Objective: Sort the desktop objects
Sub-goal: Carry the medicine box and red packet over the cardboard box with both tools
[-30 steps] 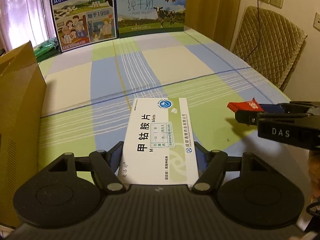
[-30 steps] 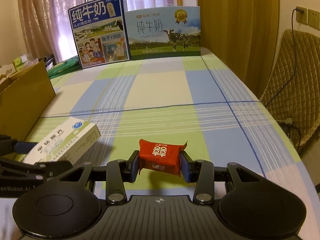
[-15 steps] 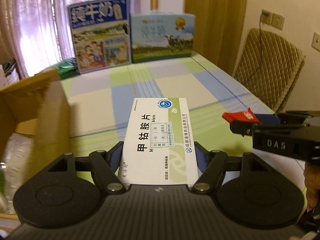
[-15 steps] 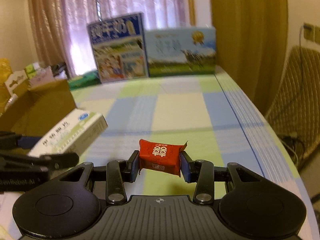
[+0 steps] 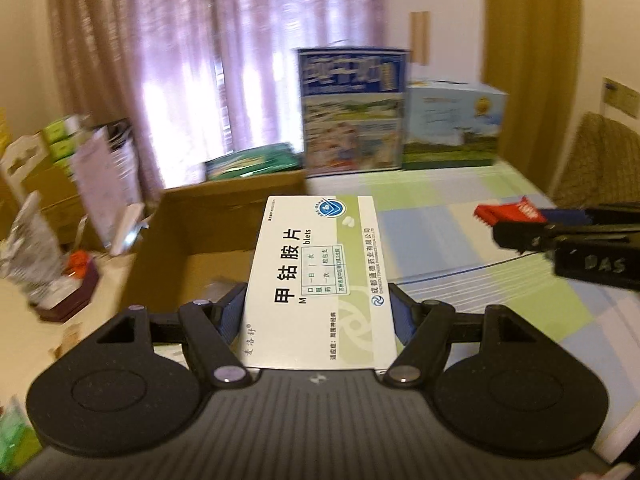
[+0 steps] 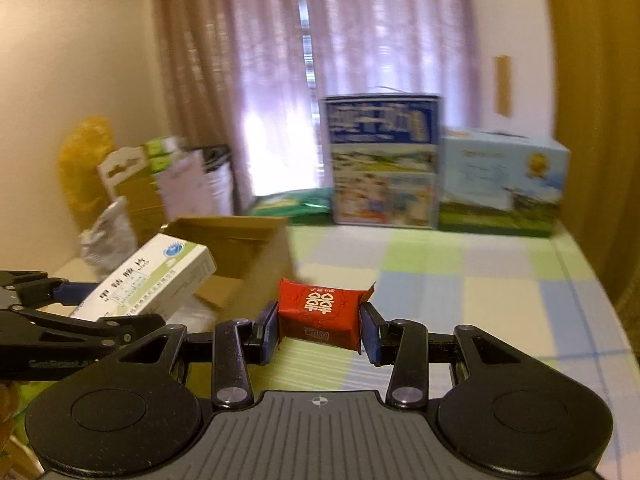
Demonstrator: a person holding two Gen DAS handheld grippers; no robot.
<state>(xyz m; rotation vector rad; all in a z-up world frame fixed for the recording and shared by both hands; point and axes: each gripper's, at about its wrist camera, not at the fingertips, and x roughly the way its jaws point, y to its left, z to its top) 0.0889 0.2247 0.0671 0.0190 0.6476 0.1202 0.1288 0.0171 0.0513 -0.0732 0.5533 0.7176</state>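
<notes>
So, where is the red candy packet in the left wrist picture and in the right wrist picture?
Left wrist view: the red candy packet is at the right edge, mid-height, clamped in the right gripper seen from the side.
Right wrist view: it is at the centre, between the jaws.
Shared landmark: the tall blue milk carton standing at the far end of the table.

a lived-in home room. a table (image 6: 500, 280) under a checked cloth carries two milk cartons (image 6: 382, 160) at its far edge; behind them hang mauve curtains (image 6: 360, 40) over a window. left of the table sits a cardboard box (image 5: 208, 216), right of it a quilted chair (image 5: 596, 160).
</notes>
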